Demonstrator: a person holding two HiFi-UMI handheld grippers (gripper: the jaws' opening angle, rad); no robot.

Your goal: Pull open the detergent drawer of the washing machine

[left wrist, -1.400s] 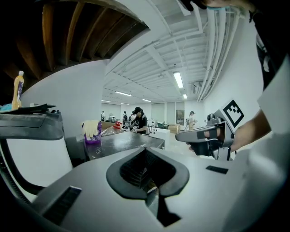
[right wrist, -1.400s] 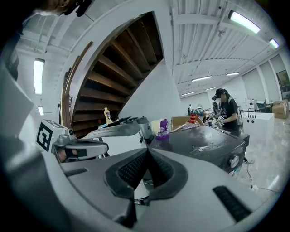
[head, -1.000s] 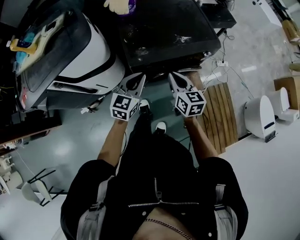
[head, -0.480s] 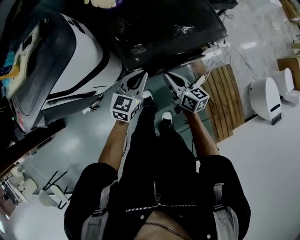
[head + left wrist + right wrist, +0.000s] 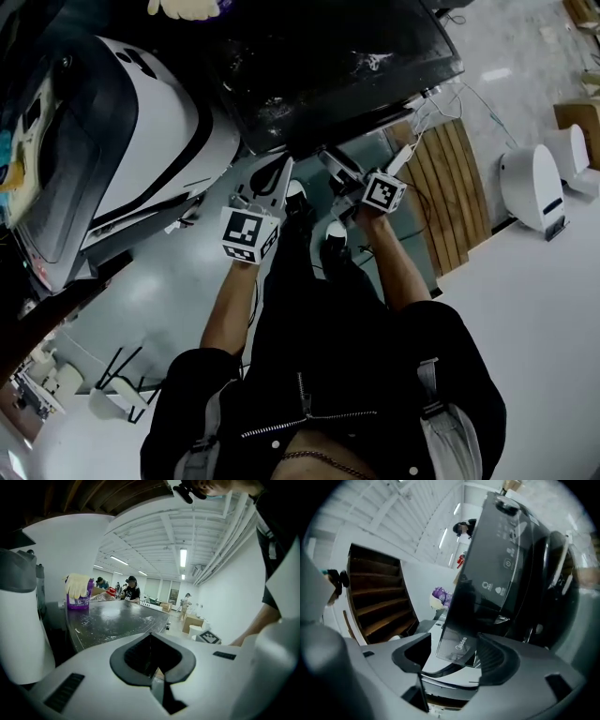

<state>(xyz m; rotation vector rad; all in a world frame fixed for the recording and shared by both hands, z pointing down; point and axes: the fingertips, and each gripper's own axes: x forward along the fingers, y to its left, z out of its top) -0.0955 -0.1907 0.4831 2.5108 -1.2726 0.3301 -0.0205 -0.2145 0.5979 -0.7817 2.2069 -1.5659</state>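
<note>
Gloves (image 5: 76,584) in tub (image 5: 77,603) atop washing machine (image 5: 117,620)

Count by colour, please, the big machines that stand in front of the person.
Black machine: 1
White machine: 1
Total: 2

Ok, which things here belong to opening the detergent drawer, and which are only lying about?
For the job:
dark washing machine
its detergent drawer, the glossy front panel
right claw, jaws just opening, drawer front between them, not gripped

Only lying about:
purple bottle with yellow gloves, on the dark machine's top
white machine beside it
wooden slats by the dark machine
</note>
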